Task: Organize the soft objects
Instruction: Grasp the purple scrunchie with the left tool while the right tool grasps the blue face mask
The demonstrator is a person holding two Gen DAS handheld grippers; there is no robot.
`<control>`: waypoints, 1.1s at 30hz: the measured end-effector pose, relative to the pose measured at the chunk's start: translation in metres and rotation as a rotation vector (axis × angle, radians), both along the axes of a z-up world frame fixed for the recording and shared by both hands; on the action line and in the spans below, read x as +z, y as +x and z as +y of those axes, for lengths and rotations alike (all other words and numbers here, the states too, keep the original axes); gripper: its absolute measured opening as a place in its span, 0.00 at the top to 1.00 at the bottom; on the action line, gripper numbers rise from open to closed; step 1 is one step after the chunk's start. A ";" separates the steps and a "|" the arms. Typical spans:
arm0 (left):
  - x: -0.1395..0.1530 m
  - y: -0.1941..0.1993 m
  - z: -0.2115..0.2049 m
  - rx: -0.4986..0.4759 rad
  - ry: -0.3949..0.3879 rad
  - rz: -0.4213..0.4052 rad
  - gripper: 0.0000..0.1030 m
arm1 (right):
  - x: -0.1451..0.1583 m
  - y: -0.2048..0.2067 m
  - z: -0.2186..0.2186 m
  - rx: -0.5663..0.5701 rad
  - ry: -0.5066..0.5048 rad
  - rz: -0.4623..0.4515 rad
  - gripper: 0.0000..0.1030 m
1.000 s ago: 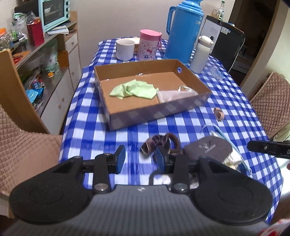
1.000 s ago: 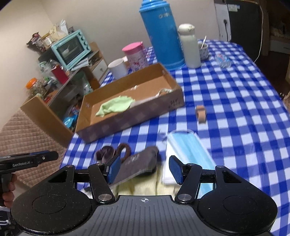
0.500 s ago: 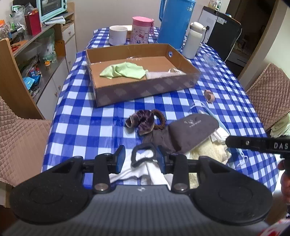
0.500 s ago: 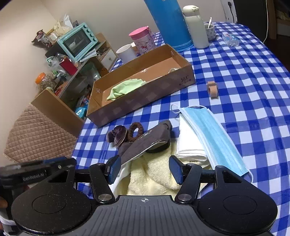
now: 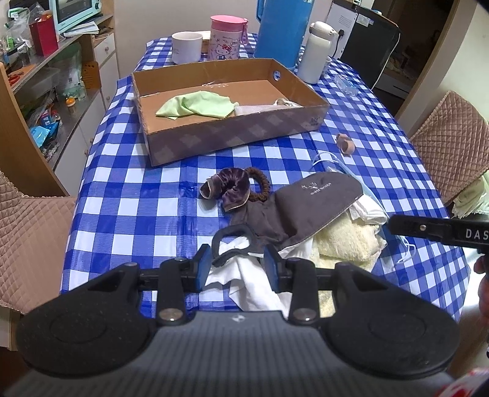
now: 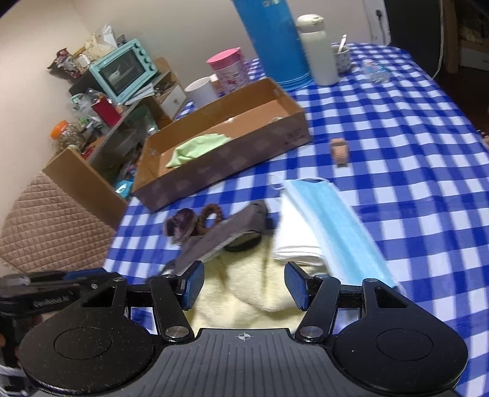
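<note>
A pile of soft things lies at the near edge of the checked table: a grey eye mask (image 5: 308, 204), a purple scrunchie (image 5: 227, 184), a brown hair tie (image 5: 259, 183), a yellow towel (image 5: 345, 238), white cloth (image 5: 253, 274) and a blue face mask (image 6: 333, 220). A cardboard box (image 5: 232, 134) behind holds a green cloth (image 5: 192, 103) and a pale cloth (image 5: 262, 108). My left gripper (image 5: 238, 267) is open, its fingers either side of the eye mask's strap and the white cloth. My right gripper (image 6: 244, 284) is open just over the yellow towel (image 6: 244, 284).
A blue thermos (image 5: 281, 27), white bottle (image 5: 316, 52), pink cup (image 5: 226, 36) and white mug (image 5: 186, 45) stand behind the box. A small tan roll (image 5: 345, 143) lies right of it. Padded chairs (image 5: 455, 134) stand at both sides, a cluttered cabinet (image 5: 45, 76) at left.
Both grippers have drawn back toward the near table edge and dropped lower over the pile. The left now straddles the eye mask's strap; the right hovers over the yellow towel. Both stay open.
</note>
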State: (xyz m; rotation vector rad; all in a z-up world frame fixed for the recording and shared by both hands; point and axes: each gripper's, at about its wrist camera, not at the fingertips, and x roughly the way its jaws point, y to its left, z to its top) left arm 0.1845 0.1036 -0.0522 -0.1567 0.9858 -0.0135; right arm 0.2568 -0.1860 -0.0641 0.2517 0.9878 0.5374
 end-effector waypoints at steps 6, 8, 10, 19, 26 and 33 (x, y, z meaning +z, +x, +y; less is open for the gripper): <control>-0.003 0.002 -0.003 -0.008 0.003 0.004 0.67 | -0.010 -0.013 -0.016 -0.015 -0.168 -0.088 0.43; -0.005 0.003 -0.003 -0.007 0.005 0.005 0.67 | -0.017 -0.017 -0.018 -0.006 -0.239 -0.125 0.43; -0.007 0.004 -0.003 -0.005 0.007 0.008 0.67 | -0.025 -0.020 -0.015 0.012 -0.303 -0.154 0.43; -0.013 0.006 0.000 0.011 0.023 0.011 0.67 | -0.056 -0.014 0.008 0.107 -0.474 -0.255 0.47; -0.018 0.012 0.004 0.013 0.021 0.015 0.67 | -0.069 0.002 0.006 0.125 -0.515 -0.252 0.76; -0.023 0.025 0.004 -0.006 0.035 -0.001 0.67 | -0.052 0.003 -0.021 0.076 -0.441 -0.301 1.00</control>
